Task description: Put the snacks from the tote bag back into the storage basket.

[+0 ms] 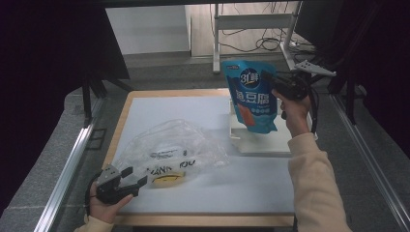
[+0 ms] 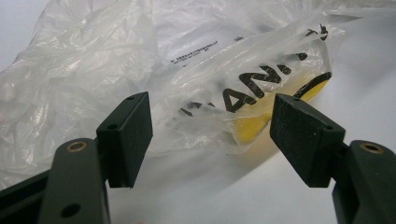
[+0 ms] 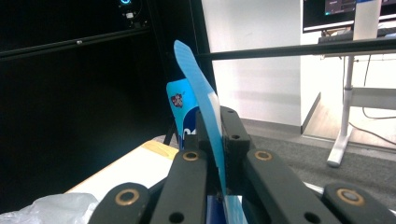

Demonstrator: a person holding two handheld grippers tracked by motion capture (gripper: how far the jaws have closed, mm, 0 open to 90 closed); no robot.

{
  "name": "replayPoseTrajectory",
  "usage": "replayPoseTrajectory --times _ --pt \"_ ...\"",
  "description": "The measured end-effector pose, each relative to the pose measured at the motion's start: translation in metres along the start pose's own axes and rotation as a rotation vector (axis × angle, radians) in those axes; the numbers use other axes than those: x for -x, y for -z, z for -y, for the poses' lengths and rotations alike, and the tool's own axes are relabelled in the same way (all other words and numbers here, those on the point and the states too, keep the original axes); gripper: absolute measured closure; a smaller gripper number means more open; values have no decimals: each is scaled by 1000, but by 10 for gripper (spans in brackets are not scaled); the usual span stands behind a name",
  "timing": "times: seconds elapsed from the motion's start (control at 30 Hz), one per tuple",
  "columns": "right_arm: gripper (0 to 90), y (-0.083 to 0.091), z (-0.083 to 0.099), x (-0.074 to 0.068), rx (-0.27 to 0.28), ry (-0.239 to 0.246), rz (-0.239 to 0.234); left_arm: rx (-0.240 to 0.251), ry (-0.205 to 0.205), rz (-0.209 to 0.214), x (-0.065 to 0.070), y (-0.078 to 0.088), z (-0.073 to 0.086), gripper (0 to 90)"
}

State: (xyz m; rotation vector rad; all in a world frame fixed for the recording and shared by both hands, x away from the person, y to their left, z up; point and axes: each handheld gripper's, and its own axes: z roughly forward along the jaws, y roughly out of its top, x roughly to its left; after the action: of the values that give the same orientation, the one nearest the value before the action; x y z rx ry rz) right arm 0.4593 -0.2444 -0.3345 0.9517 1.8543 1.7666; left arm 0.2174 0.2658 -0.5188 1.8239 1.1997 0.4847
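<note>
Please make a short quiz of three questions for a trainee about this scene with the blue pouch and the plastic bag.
1. True or false: the right gripper is shut on the blue pouch.
2. What lies just ahead of the left gripper?
A. a metal bowl
B. a clear plastic bag with black letters
C. a cardboard box
3. Is the blue pouch resting on the white table or held above it?

Key
1. True: its fingers pinch the edge of the pouch.
2. B. The fingers stand apart and do not press on the bag.
3. Held above it, hanging over a flat white tray.
</note>
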Motion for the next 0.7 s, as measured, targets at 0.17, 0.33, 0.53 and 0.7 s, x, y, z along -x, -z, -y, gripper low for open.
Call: replayPoseTrajectory --times 0.17,0.33,0.53,0.7 --pt "881 -6 7 3 -13 -9 -2 0 -1 0 0 0 0 301" --pt "881 -11 13 6 -25 -18 -3 0 -1 -1 0 0 0 301" --pt "881 -15 17 8 -32 -22 -10 -1 0 -1 0 0 0 301" --pt "880 -18 20 10 -43 -31 -8 1 0 -1 0 0 0 301"
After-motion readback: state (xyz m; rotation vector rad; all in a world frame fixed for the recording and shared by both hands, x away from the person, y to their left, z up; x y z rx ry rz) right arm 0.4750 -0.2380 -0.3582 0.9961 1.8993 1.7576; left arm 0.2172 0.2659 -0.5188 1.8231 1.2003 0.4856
